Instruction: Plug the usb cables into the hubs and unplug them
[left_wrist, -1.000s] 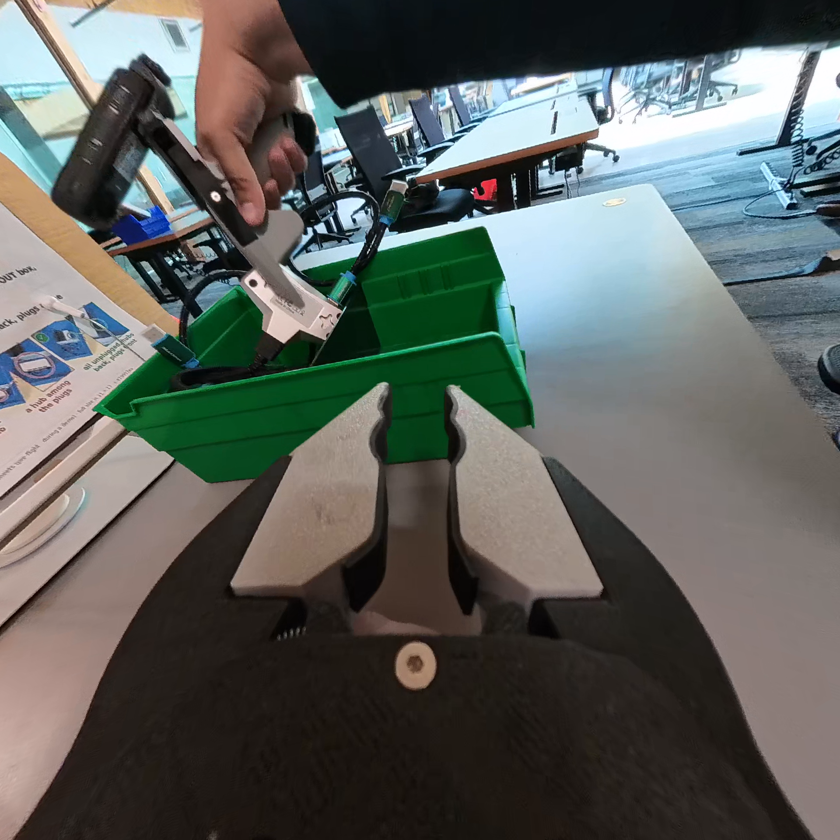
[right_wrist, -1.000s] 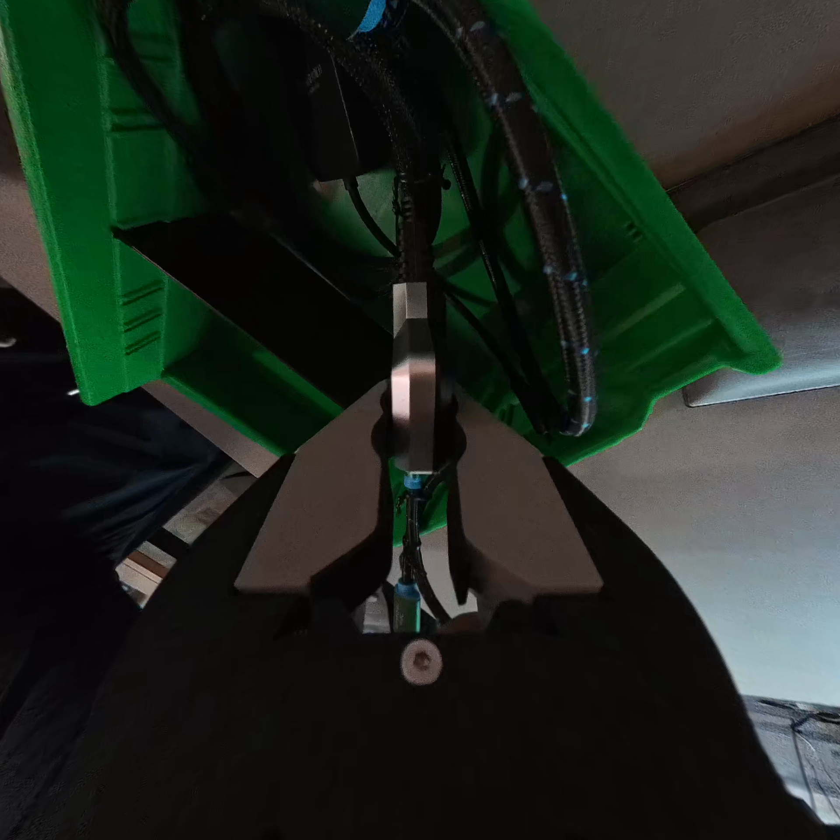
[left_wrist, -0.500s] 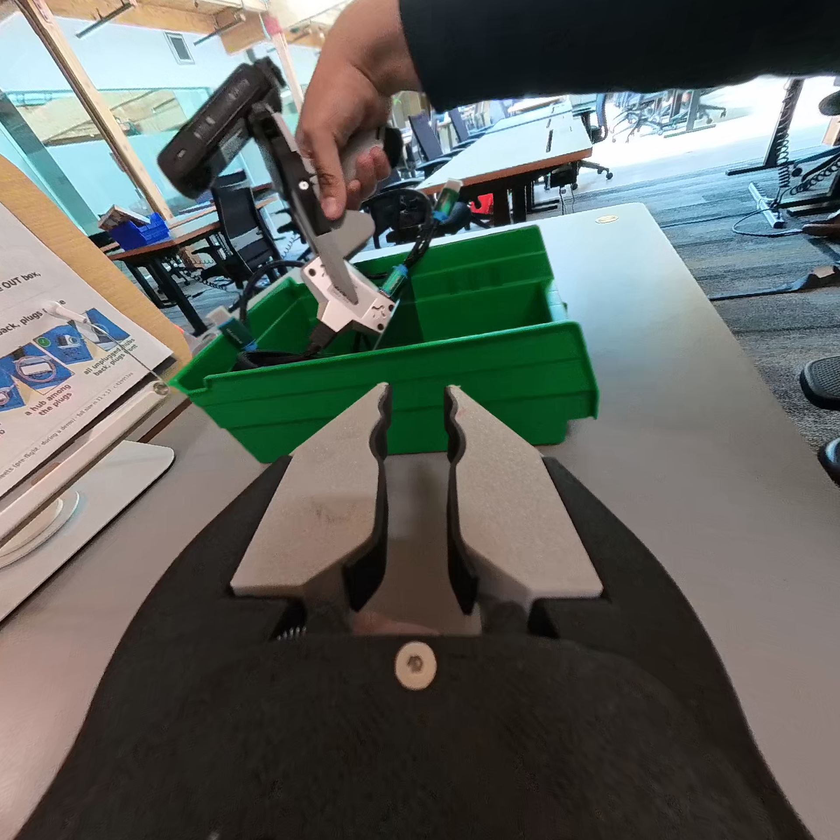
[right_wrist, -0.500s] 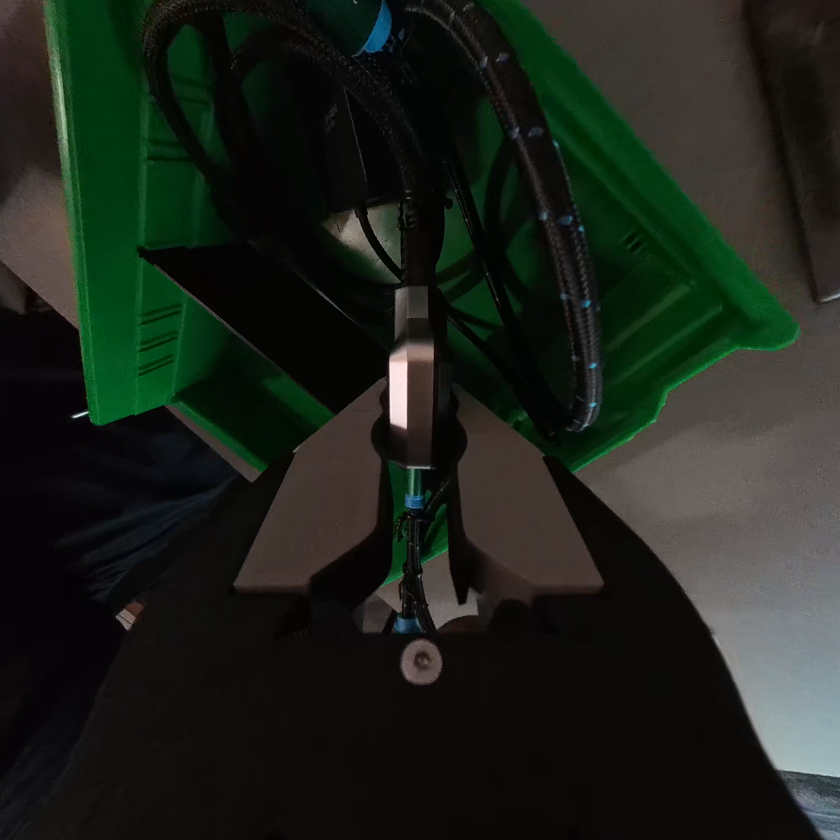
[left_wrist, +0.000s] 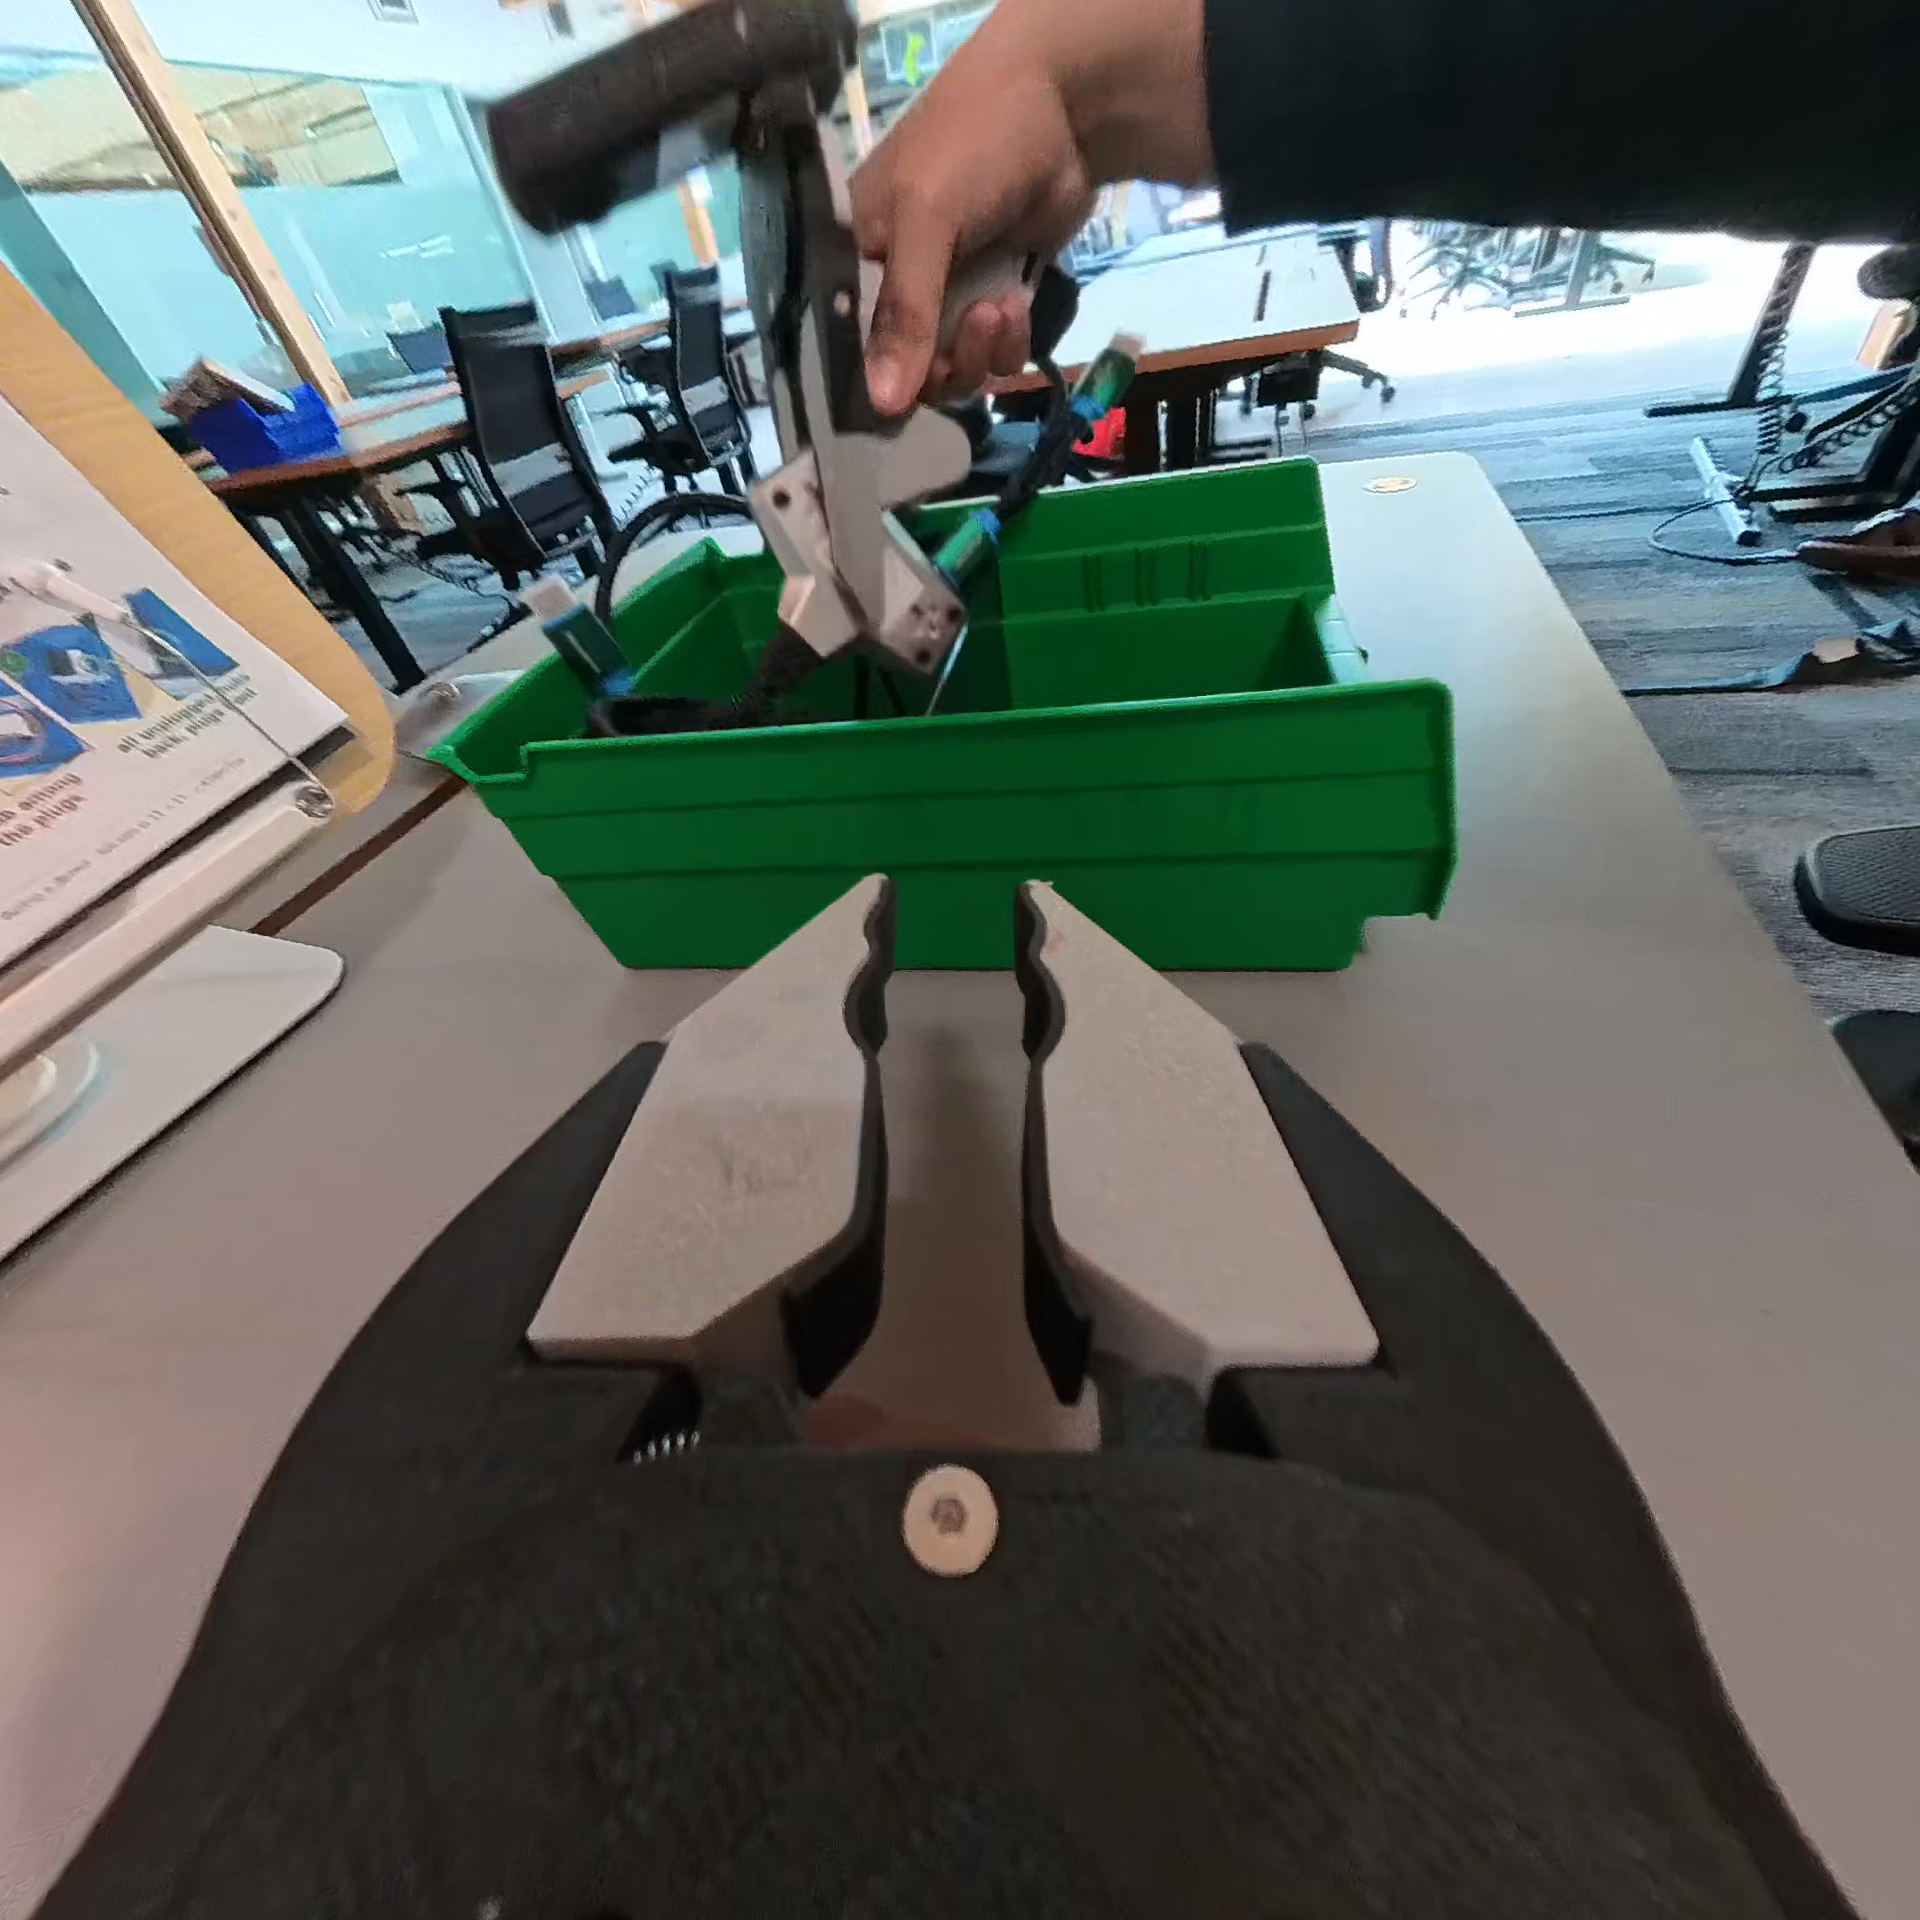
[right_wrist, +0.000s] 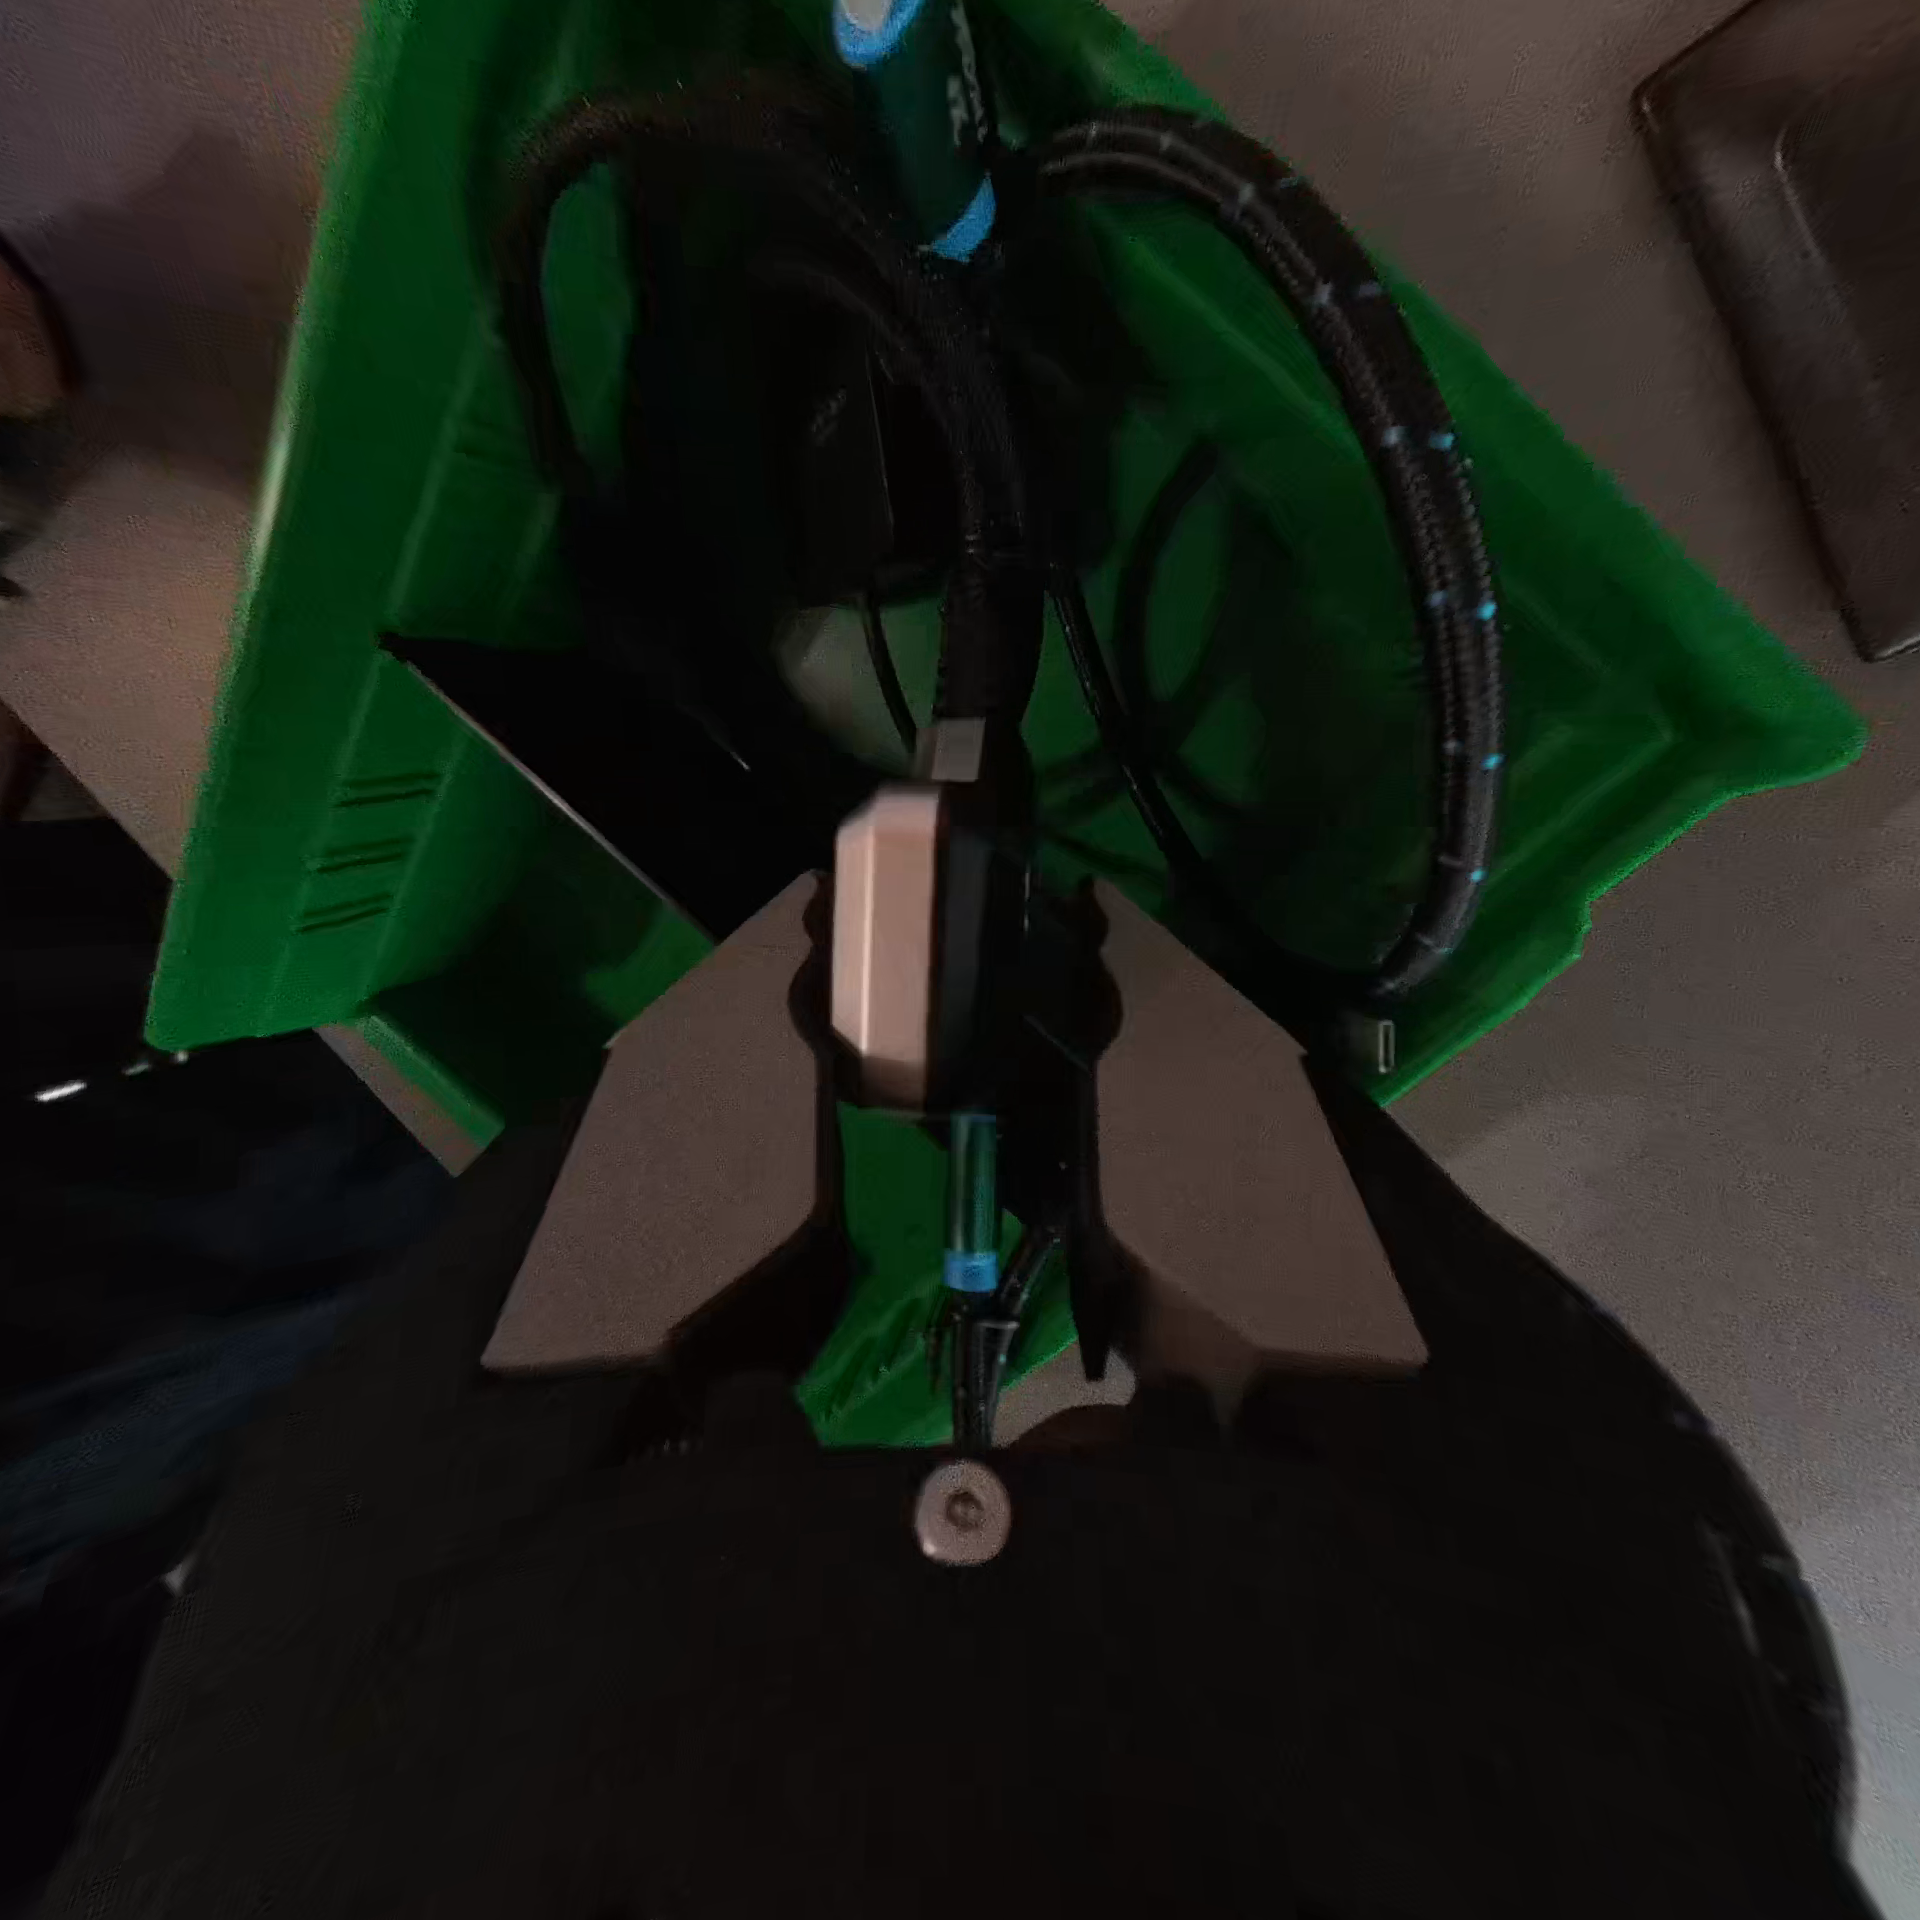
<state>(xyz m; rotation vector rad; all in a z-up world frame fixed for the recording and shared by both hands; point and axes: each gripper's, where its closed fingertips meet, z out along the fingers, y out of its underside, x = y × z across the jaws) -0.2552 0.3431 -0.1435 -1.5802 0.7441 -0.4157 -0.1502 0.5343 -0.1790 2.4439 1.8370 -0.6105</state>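
In the left wrist view, the left tongs (left_wrist: 951, 914) sit low at centre frame over the grey desk (left_wrist: 1558, 1143), slightly spread and holding nothing, just short of the green bin (left_wrist: 987, 821); in the upper middle a hand (left_wrist: 977, 208) tips the right tongs (left_wrist: 883, 634) down into the bin's left compartment among black cables (left_wrist: 727, 712). In the right wrist view, dim and blurred, the right tongs (right_wrist: 956, 997) at centre frame appear to pinch a small grey metal block (right_wrist: 883, 935) with a braided cable (right_wrist: 1455, 582) curling at right, the block hanging above the bin (right_wrist: 364, 727).
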